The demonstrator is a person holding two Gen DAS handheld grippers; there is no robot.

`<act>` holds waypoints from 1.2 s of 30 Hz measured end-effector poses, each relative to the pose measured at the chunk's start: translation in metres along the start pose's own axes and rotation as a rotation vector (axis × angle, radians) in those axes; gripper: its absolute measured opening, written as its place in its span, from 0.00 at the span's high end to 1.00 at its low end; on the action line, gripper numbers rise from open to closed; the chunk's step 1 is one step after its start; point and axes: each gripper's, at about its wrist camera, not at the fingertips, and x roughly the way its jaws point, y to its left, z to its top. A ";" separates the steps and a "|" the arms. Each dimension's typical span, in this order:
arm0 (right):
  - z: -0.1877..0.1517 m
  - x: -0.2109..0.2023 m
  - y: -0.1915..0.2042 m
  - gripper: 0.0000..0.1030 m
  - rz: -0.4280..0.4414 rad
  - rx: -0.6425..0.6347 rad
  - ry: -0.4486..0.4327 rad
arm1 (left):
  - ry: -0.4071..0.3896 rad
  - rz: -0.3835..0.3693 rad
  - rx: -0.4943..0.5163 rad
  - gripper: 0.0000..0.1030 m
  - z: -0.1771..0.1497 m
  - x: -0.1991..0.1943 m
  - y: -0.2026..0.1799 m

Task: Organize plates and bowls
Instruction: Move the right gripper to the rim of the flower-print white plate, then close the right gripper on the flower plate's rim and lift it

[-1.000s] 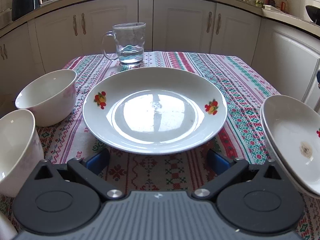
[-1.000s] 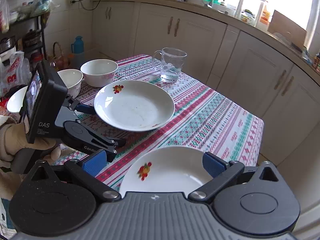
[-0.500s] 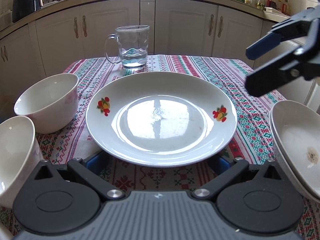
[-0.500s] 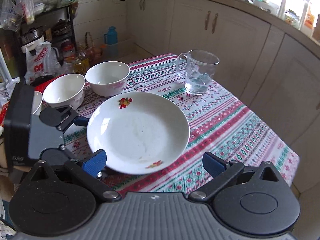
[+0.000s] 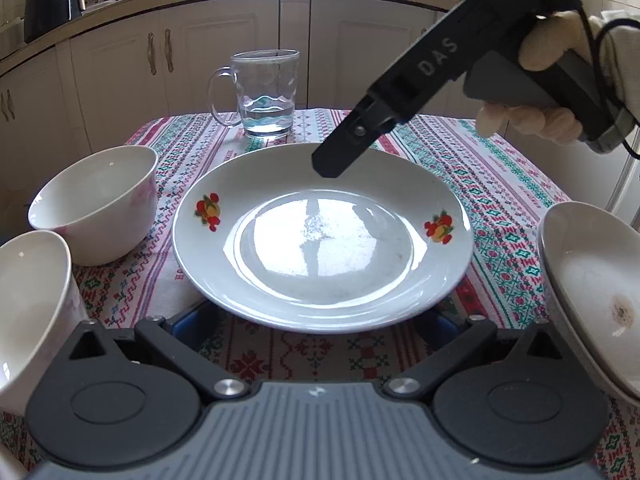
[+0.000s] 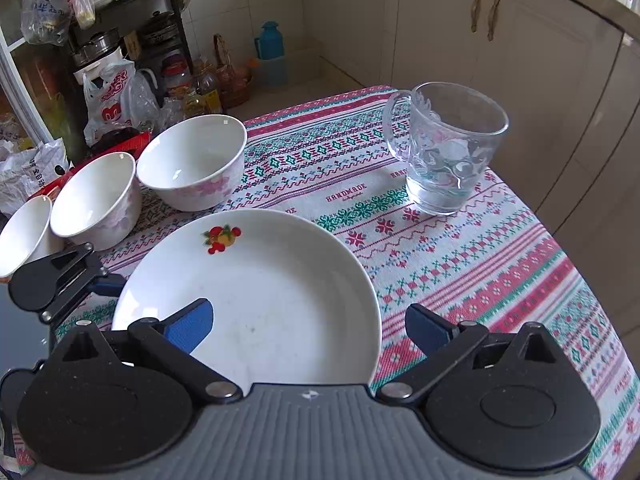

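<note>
The white round plate with red fruit decals [image 5: 322, 236] lies flat on the striped embroidered tablecloth [image 5: 504, 184], near the two white ceramic bowls [image 5: 96, 204] on its left. The left gripper [image 5: 320, 320] sits low at the plate's near rim with its blue fingers spread wide to either side, seemingly to slip under the lip. The right gripper [image 6: 308, 326] hangs over the plate, also wide and holding nothing (probably to steady it).
</note>
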 end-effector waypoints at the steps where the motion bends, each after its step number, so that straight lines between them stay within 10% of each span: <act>1: 0.002 0.005 -0.002 0.00 0.004 -0.002 0.006 | -0.003 -0.001 0.003 0.01 0.000 0.000 0.000; 19: 0.021 0.046 -0.033 0.30 0.167 0.041 0.094 | -0.008 -0.001 0.007 0.01 -0.001 -0.001 0.000; 36: 0.017 0.040 -0.038 0.29 0.240 0.100 0.127 | 0.018 0.013 0.063 0.01 0.001 -0.005 -0.003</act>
